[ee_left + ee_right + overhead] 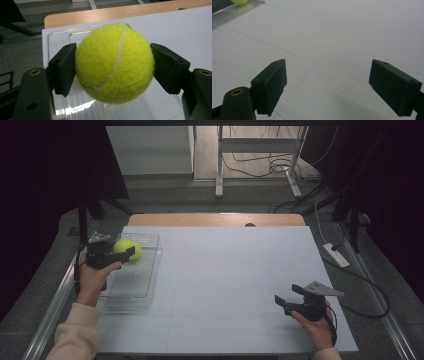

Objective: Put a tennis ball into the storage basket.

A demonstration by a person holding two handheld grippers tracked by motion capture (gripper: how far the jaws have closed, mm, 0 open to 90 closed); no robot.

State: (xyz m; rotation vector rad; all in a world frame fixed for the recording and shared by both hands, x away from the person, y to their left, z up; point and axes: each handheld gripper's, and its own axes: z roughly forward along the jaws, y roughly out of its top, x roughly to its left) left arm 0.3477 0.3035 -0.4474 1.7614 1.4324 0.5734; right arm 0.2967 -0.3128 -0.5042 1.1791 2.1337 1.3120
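A yellow tennis ball (pixel 126 248) is held over the far end of a clear plastic tray (pixel 131 282) at the table's left. My left gripper (pixel 127 251) is shut on it. In the left gripper view the ball (pixel 114 62) sits squeezed between both black pads, with the tray (pixel 82 110) beneath it. My right gripper (pixel 283 303) hovers low over the white table near the front right, open, with nothing between its jaws. In the right gripper view the gripper (pixel 328 87) frames bare table, and the ball (pixel 240 1) peeks in at the top left.
The white tabletop (pixel 225 280) has a wooden strip (pixel 215 219) along its far edge. Beyond it stand a metal frame (pixel 260 155) and floor cables (pixel 280 167). A white power strip (pixel 336 254) lies off the table's right side.
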